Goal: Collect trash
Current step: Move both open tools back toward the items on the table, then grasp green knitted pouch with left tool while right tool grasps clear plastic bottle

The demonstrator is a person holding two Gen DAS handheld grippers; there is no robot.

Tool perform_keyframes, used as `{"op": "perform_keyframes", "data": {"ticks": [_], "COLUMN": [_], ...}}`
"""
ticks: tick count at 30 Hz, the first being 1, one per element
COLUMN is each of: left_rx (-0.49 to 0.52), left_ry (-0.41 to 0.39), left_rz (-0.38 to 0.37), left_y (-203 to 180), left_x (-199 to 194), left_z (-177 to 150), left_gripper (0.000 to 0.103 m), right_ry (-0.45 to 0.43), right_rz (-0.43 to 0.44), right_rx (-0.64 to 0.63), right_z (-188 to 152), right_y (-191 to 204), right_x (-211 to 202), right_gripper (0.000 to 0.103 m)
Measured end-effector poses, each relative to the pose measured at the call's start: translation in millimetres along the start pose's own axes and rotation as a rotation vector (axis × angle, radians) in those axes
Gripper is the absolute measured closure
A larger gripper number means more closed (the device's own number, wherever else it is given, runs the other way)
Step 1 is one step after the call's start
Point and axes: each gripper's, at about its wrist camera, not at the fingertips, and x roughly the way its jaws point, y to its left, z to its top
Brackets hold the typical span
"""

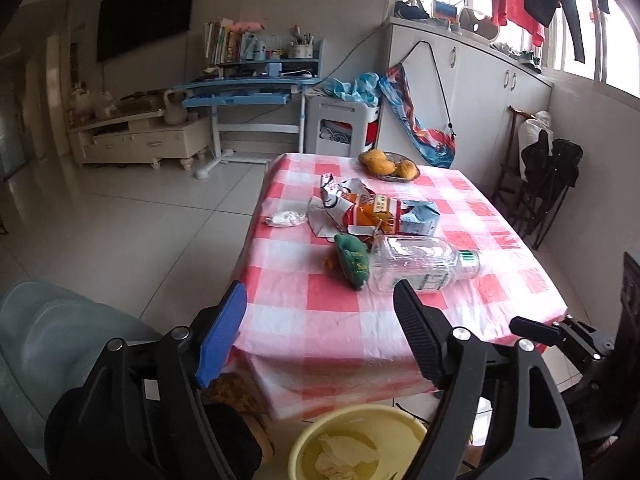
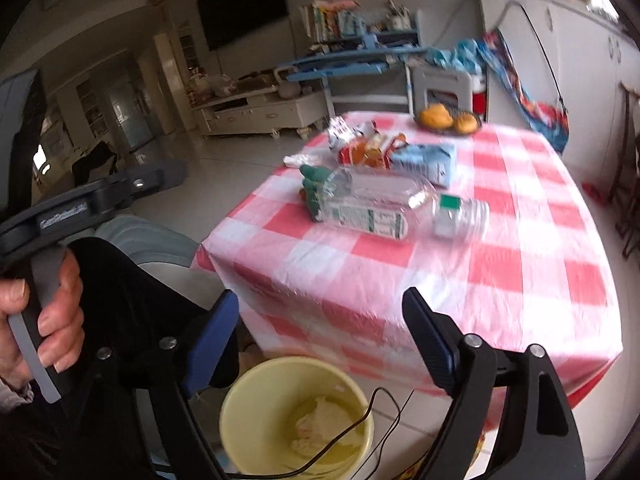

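Note:
A pile of trash lies on the red-and-white checked table [image 1: 500, 280]: a clear plastic bottle [image 1: 420, 266] on its side, a green wrapper [image 1: 352, 258], an orange snack bag [image 1: 372, 212], a pale blue carton [image 1: 420, 218], a white-and-red wrapper [image 1: 332, 192] and a crumpled tissue [image 1: 286, 219]. On the floor under the table's near edge stands a yellow bin [image 1: 356, 444] with crumpled paper inside. My left gripper [image 1: 320, 320] hangs open and empty above the bin. My right gripper [image 2: 324, 320] is also open and empty, over the same bin [image 2: 296, 420], short of the bottle [image 2: 368, 212].
A bowl of yellow fruit [image 1: 390, 165] sits at the table's far edge. A thin black cable [image 2: 360, 432] crosses the bin's rim. A grey-green chair [image 1: 60, 332] stands at the left. A hand [image 2: 40, 300] grips the left gripper's handle. A dark chair [image 1: 552, 184] stands at the right.

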Motion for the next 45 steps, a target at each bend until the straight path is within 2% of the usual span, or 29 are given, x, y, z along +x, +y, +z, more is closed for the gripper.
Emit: {"op": "perform_keyframes", "data": {"ticks": [10, 24, 29, 33, 38, 42, 45], "left_rx": [-0.011, -0.006, -0.031, -0.023, -0.039, -0.07, -0.066], "left_ry": [-0.012, -0.005, 0.024, 0.053, 0.119, 0.199, 0.219], "left_rz": [0.026, 0.034, 0.003, -0.023, -0.028, -0.038, -0.04], "left_y": [10.5, 11.2, 13.7, 12.5, 10.8, 7.4, -1.3], "left_x": [8.5, 16.0, 24.0, 42.3, 79.4, 118.8, 141.4], "left_z": [-8.8, -14.4, -7.7, 9.1, 26.0, 32.5, 36.9], "left_gripper": [0.025, 0.023, 0.022, 0.022, 0.023, 0.023, 0.023], "right_ry": [0.004, 0.022, 0.003, -0.025, 0.018, 0.075, 0.107], "right_rz": [-0.026, -0.05, -0.061, -0.108, -0.141, -0.119, -0.095], "right_rx": [-0.058, -0.153, -0.216, -0.305, -0.372, -0.358, -0.345], "right_z": [-1.2, -5.9, 11.1, 44.4, 69.0, 75.2, 76.2], "right_y": [12.9, 33.4, 32.2, 15.0, -13.3, -36.7, -45.6], "right_x": [8.3, 18.4, 11.8, 7.2, 26.8, 52.0, 68.8], "right_gripper": [0.015, 0.013, 0.013, 0.01, 0.01, 0.01, 0.01]}}
